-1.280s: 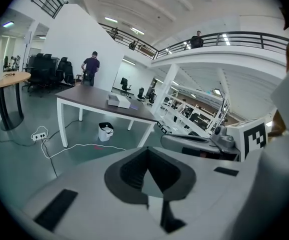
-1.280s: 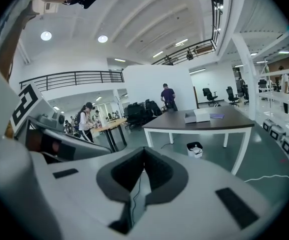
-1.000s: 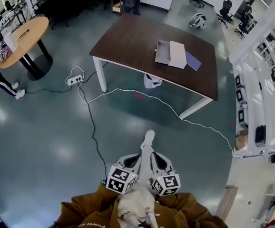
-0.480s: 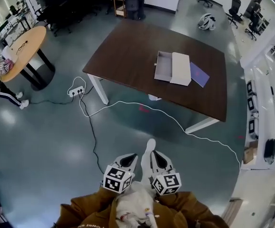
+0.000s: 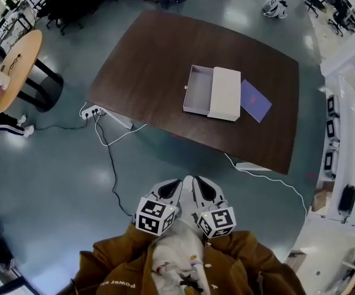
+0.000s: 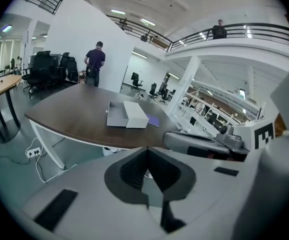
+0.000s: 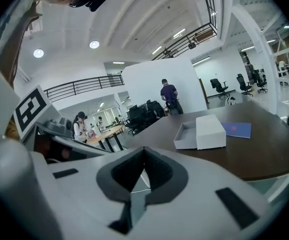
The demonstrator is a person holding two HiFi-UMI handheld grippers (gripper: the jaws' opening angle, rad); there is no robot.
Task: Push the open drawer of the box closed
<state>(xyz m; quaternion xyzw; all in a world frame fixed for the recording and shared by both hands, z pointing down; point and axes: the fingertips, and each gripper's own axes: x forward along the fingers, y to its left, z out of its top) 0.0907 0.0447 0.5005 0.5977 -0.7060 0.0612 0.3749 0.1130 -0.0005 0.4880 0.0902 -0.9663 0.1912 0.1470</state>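
Observation:
A white box [image 5: 225, 93] lies on the dark brown table [image 5: 147, 72], its grey drawer [image 5: 197, 90] pulled out to the left and empty. The box [image 6: 135, 115] and drawer [image 6: 113, 116] sit mid-table in the left gripper view. In the right gripper view the box [image 7: 210, 130] has its drawer [image 7: 185, 134] on the left. My left gripper [image 5: 178, 184] and right gripper [image 5: 194, 181] hang side by side over the floor, short of the table's near edge and far from the box. Both are shut and hold nothing.
A purple booklet [image 5: 255, 101] lies just right of the box. A power strip [image 5: 92, 110] and cables trail on the floor by the table's left leg. A round wooden table [image 5: 15, 63] stands far left, white shelving [image 5: 349, 128] at right. A person [image 6: 95, 63] stands beyond the table.
I have walked toward the table: it and the box have come nearer and larger in the head view. Both grippers stay shut and side by side.

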